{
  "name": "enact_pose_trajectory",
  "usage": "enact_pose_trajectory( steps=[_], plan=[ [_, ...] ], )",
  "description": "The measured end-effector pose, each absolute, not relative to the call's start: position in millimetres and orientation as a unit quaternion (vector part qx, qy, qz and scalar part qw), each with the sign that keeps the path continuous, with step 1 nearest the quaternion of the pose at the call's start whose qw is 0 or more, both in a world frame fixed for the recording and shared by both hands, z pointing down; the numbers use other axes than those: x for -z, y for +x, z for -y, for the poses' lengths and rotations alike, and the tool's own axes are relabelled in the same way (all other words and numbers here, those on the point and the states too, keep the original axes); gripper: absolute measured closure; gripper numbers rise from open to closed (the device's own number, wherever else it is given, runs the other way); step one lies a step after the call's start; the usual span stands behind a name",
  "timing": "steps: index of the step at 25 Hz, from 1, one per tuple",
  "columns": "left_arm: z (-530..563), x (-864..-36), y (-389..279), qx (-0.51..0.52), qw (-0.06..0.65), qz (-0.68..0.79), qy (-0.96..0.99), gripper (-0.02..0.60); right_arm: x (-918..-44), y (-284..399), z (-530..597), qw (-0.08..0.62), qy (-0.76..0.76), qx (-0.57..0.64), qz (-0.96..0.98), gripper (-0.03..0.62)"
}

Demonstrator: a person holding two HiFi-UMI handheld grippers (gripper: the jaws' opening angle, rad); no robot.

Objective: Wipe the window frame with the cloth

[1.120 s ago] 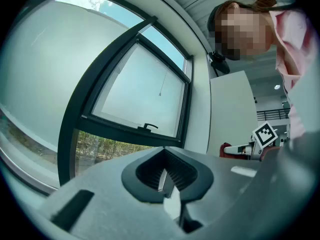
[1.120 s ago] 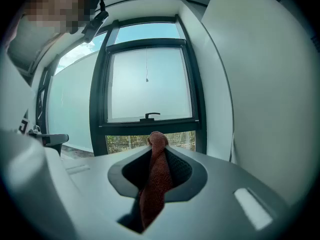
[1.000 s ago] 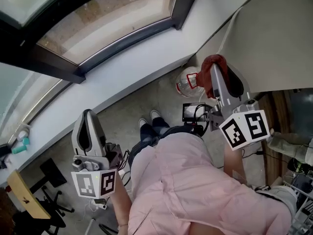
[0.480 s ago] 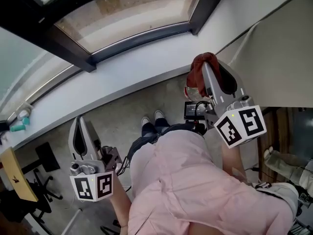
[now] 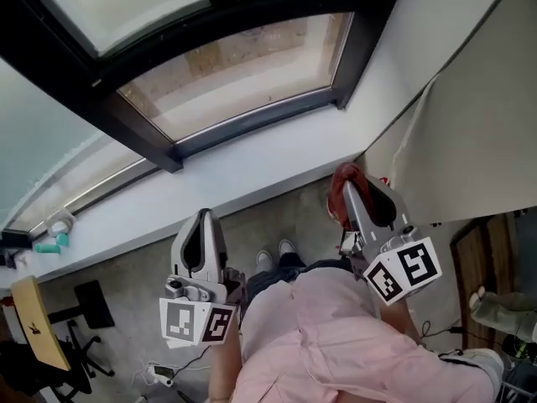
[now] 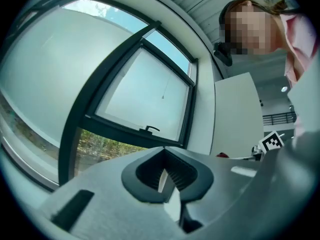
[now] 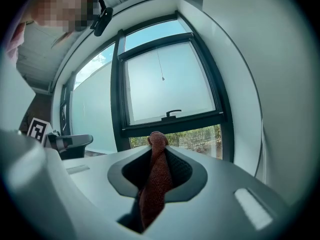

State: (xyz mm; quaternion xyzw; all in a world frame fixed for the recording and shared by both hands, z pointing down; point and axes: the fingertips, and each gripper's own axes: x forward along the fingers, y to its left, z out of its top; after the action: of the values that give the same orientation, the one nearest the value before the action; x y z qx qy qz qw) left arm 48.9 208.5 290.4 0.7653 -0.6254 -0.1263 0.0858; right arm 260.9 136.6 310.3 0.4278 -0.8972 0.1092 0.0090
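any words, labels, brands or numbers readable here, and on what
No readable words, brands or numbers in any view.
The cubes on left gripper and right gripper: black-and-white square marker patterns, not text.
The yellow board, far left: a dark mark, too small to read.
The red cloth: no label shows.

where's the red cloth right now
The red cloth is pinched in the right hand-held gripper, at the head view's right, near the white sill under the dark window frame.
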Motion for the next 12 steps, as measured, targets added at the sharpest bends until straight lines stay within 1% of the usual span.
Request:
enact_pose_trajectory(
  steps=[4, 7, 12],
  plan=[
    [-191, -277, 90, 0.143, 0.092, 0.555, 0.814, 0.584, -316, 251, -148, 0.029, 0.433, -0.113, 0.894, 0.528],
    [-194, -270, 89, 0.131, 0.094, 0.561, 0.812, 0.584, -315, 232, -144, 0.038, 0.41, -0.123, 0.903, 0.527],
    [-189, -257, 91, 0.13, 0.082, 0.568, 0.809, 0.584, -294, 241, -138, 0.025, 0.413, -0.112, 0.904, 0.526]
  ],
)
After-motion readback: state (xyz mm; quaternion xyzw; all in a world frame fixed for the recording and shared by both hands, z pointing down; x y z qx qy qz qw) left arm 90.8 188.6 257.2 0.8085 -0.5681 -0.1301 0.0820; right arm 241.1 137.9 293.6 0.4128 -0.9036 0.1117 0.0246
